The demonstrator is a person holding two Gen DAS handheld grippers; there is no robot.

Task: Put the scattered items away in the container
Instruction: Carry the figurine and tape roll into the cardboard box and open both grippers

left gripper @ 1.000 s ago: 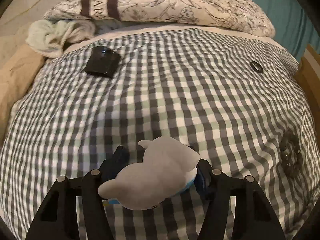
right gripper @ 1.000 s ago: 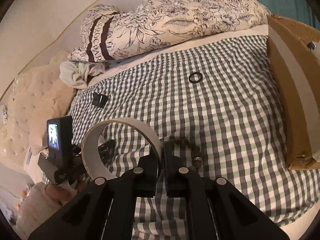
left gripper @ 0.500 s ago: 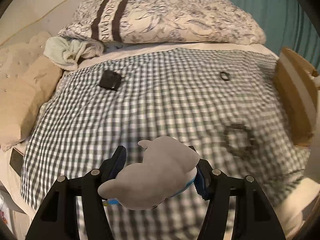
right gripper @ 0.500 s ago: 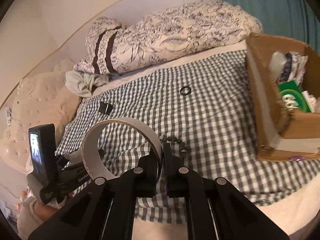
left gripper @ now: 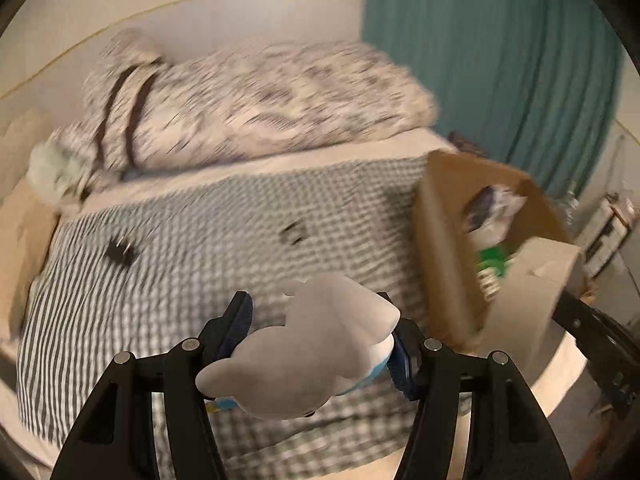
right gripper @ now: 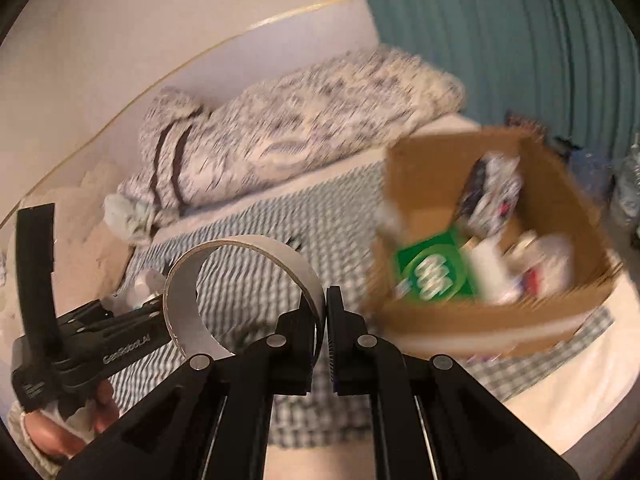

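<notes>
Only the right wrist view looks down into the cardboard box (right gripper: 472, 320) on the checked bed (right gripper: 248, 280): a green packet (right gripper: 434, 270) and blurred white items lie inside. Left of the box, the right gripper (right gripper: 325, 312) has its jaws pinched tight on the wall of a tape ring (right gripper: 240, 280). From the left wrist view, the left gripper (left gripper: 320, 332) clamps a grey plush toy (left gripper: 304, 348) with jaws partly apart, the box (left gripper: 444, 240) to its right. Small dark items on the bed are too smeared to identify.
</notes>
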